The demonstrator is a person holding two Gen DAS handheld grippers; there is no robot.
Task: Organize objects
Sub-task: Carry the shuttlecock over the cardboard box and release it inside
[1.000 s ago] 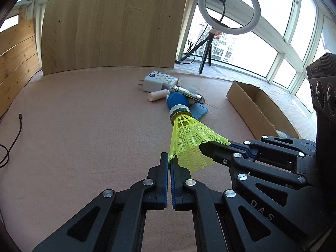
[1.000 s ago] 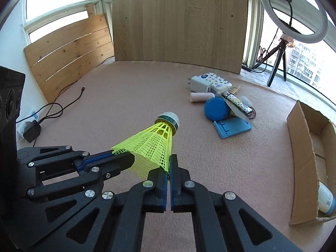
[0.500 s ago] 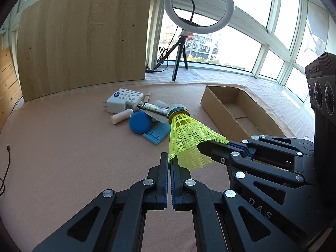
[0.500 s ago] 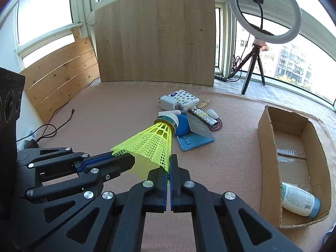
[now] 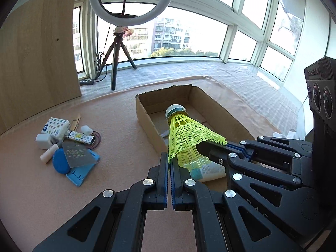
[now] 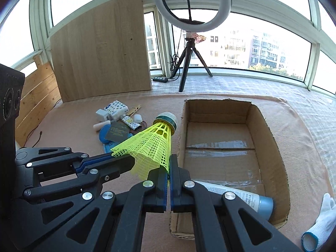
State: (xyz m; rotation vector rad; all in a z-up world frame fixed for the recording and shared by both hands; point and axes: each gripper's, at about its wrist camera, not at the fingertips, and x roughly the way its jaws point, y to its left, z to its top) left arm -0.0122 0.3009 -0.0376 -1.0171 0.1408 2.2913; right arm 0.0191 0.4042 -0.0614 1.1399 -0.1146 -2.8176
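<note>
Left wrist view: left gripper pinched tight on the skirt edge of a yellow-green shuttlecock at centre frame, cork tip toward the open cardboard box behind it; right gripper reaching in from the right, clamped on the skirt's far edge; heap of small items with a blue disc at lower left. Right wrist view: right gripper closed on the shuttlecock skirt, left gripper entering from the left, also closed on it; cardboard box at right, a white tube with blue cap lying in its near end; white glove at lower right corner
</note>
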